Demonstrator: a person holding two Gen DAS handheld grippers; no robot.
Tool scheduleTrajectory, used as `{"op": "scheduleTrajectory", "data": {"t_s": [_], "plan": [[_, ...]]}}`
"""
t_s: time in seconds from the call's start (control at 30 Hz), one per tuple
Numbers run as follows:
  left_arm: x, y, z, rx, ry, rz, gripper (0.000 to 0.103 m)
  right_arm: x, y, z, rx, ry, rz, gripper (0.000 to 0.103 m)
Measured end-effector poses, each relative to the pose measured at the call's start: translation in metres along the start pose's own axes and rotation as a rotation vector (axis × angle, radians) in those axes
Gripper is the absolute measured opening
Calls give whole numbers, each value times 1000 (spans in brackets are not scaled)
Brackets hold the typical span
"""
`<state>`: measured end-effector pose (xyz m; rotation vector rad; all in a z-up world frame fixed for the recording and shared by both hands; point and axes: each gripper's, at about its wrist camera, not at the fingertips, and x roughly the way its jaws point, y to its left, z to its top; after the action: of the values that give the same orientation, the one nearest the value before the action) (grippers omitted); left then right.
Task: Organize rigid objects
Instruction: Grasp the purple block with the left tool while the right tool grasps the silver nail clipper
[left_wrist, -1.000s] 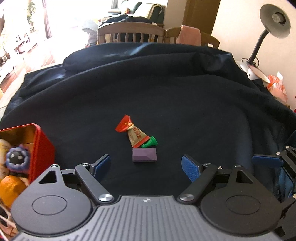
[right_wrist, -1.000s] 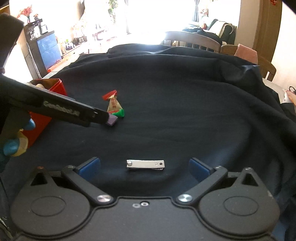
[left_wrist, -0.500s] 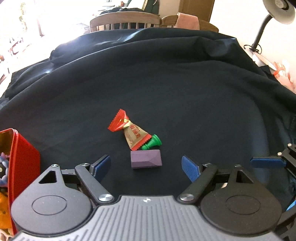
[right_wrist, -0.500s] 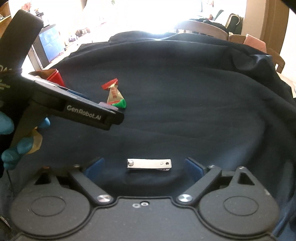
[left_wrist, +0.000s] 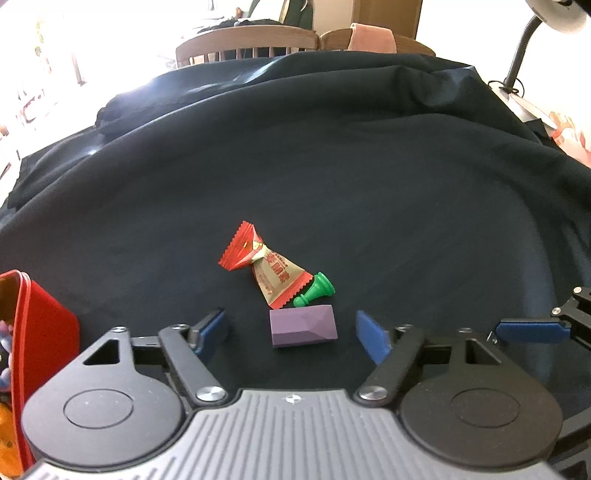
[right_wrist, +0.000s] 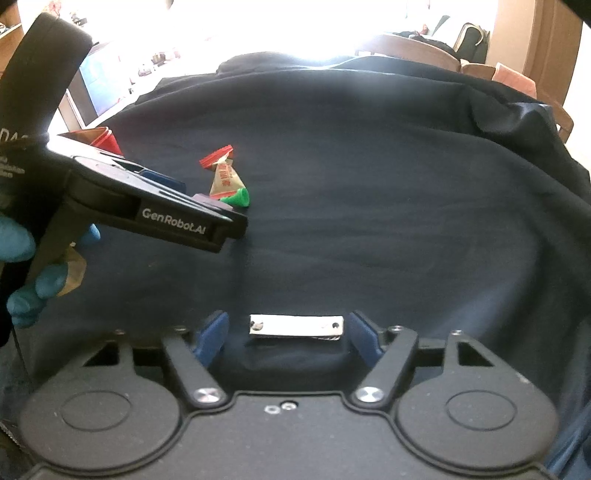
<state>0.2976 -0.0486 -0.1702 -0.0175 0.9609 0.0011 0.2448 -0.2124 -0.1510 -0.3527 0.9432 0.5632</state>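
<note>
Both claws closing, unclamped: left (left_wrist: 291, 330) around faceted purple block (left_wrist: 303, 329), right (right_wrist: 288, 332) around flat metal bar (right_wrist: 295, 325).

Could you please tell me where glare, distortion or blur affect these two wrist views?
Left wrist view: window glare washes out the top left behind the wooden chairs; fisheye bends the dark cloth into a dome; the purple faceted block is sharp. Right wrist view: background blown out at top centre, and the flat silver metal piece looks slightly soft.

Black hand-held left gripper (left_wrist: 291, 326) and right gripper (right_wrist: 288, 332), blue pads, silver screws; white "GenRobot.AI" lettering; person's hand (right_wrist: 22, 273) in blue glove.
</note>
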Motion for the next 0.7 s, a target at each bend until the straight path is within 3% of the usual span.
{"op": "scheduleTrajectory", "data": {"t_s": [0.13, 0.3, 0.7], "plan": [[-2, 0, -1, 12, -4, 7, 58, -2, 0, -2, -5, -6, -19, 57], [-4, -5, -1, 36, -7, 5, 38, -3, -1, -3, -9, -11, -23, 56], [-19, -6, -5, 25, -3, -3, 37, -12, -2, -2, 24, -34, -19, 56]]}}
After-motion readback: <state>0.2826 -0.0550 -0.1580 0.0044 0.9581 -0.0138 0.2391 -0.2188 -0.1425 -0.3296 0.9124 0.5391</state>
